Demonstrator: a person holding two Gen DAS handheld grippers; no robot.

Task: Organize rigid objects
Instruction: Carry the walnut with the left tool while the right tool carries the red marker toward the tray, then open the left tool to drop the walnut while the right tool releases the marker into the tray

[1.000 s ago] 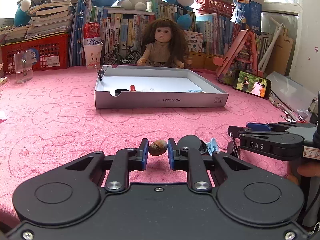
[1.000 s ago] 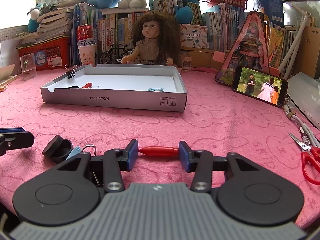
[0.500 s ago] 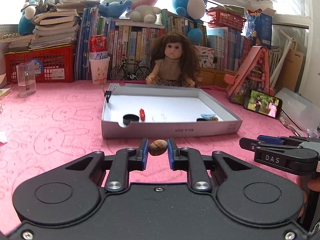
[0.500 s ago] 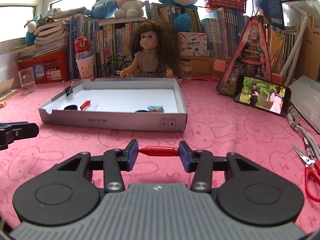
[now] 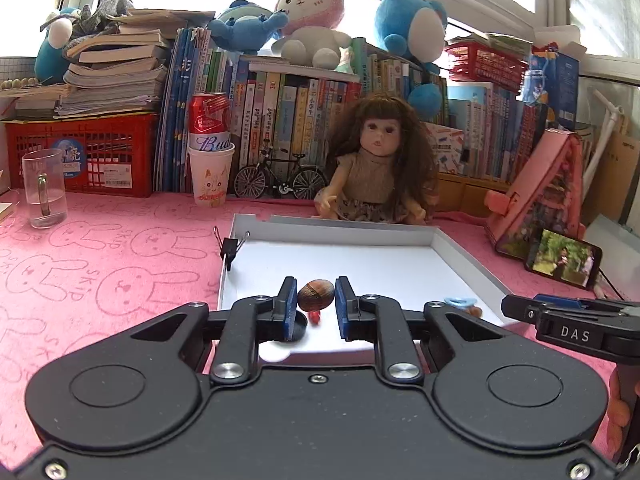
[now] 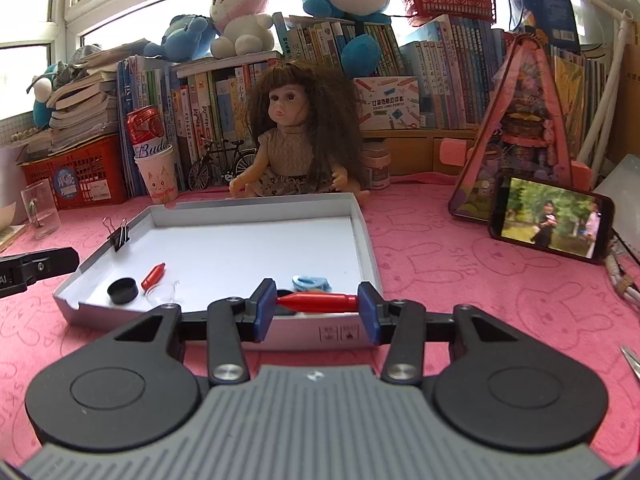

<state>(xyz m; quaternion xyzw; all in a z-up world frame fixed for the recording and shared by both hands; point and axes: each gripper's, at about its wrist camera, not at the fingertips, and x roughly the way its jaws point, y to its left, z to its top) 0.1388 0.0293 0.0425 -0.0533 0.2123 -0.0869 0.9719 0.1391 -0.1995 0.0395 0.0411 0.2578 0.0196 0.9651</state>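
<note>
Left claw (image 5: pixel 316 300) clamps a nut (image 5: pixel 315 295) over the tray (image 6: pixel 366 236) at its 6 o'clock edge, right claw (image 6: pixel 316 303) pinches a red cap (image 6: pixel 318 302) likewise; black lid (image 6: pixel 122 290), another red piece (image 6: pixel 154 275) and blue ring (image 6: pixel 310 282) already inside, both held items still to drop.

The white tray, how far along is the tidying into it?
Done: the white tray already holds a black cap, a red piece and a blue ring. In hand: left gripper grips a brown nut, right gripper a red bullet-shaped piece. Left: releasing both.
</note>
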